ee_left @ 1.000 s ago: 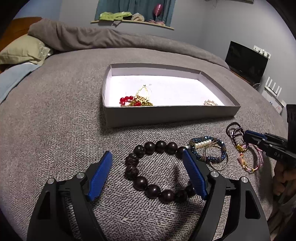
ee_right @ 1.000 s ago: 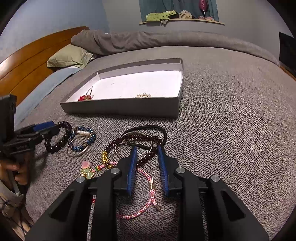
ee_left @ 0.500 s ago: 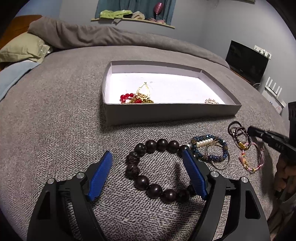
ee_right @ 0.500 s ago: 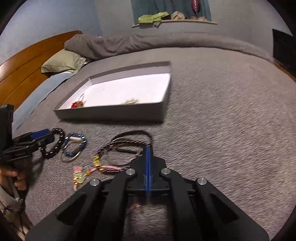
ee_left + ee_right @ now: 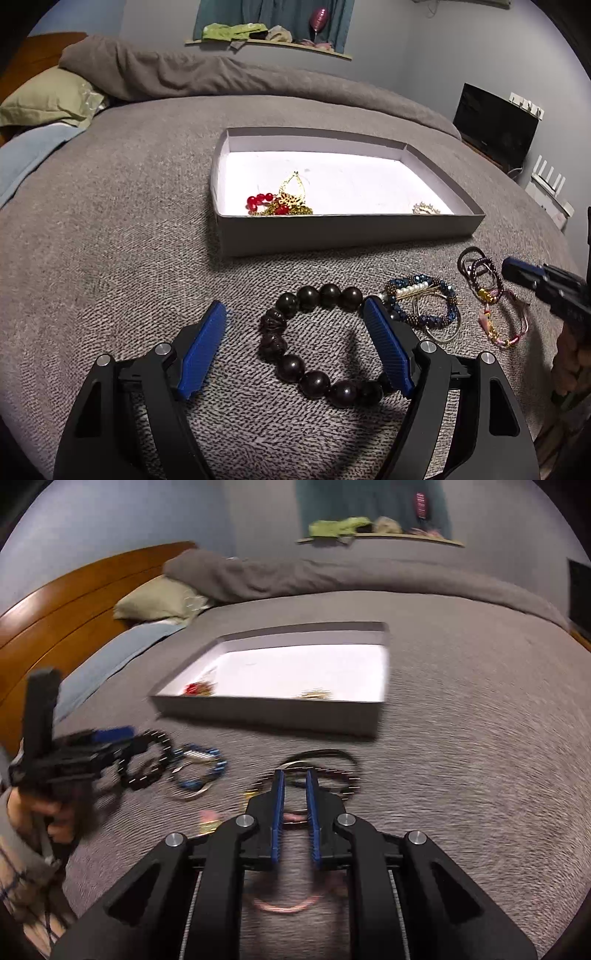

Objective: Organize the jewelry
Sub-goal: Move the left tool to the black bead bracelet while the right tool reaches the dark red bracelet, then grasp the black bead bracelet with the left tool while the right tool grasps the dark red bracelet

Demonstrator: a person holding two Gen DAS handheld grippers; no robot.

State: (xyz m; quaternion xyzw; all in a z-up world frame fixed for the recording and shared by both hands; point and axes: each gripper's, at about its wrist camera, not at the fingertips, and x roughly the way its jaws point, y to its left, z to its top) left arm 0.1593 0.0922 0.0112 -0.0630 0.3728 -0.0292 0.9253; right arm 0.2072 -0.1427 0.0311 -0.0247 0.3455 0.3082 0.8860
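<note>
On the grey bedspread [image 5: 110, 229], near its front edge, the left gripper [image 5: 295, 332] stands with its jaws wide apart, holding nothing. The dark bead bracelet [image 5: 314, 343] lies flat between the blue pads; the right pad [image 5: 384, 343] overlaps the ring's right side, though contact cannot be confirmed. Just right of it lie a blue bead bracelet [image 5: 424, 306] with a thin silver bangle, then a cluster of dark loops [image 5: 480, 273] and a pink cord bracelet [image 5: 506, 325].

The right gripper [image 5: 294, 805] sits over that cluster, its jaws a narrow gap apart and opening. A pink cord [image 5: 295, 816] shows between the pads, but the view is blurred and no grip on it can be confirmed. In the left wrist view its blue tip [image 5: 517, 271] lies just right of the dark loops.

Behind the bracelets, toward the middle of the bedspread, the shallow grey box [image 5: 351, 232] holds a red and gold piece [image 5: 280, 199] at its front left corner and a small pale piece [image 5: 424, 208] at front right.
</note>
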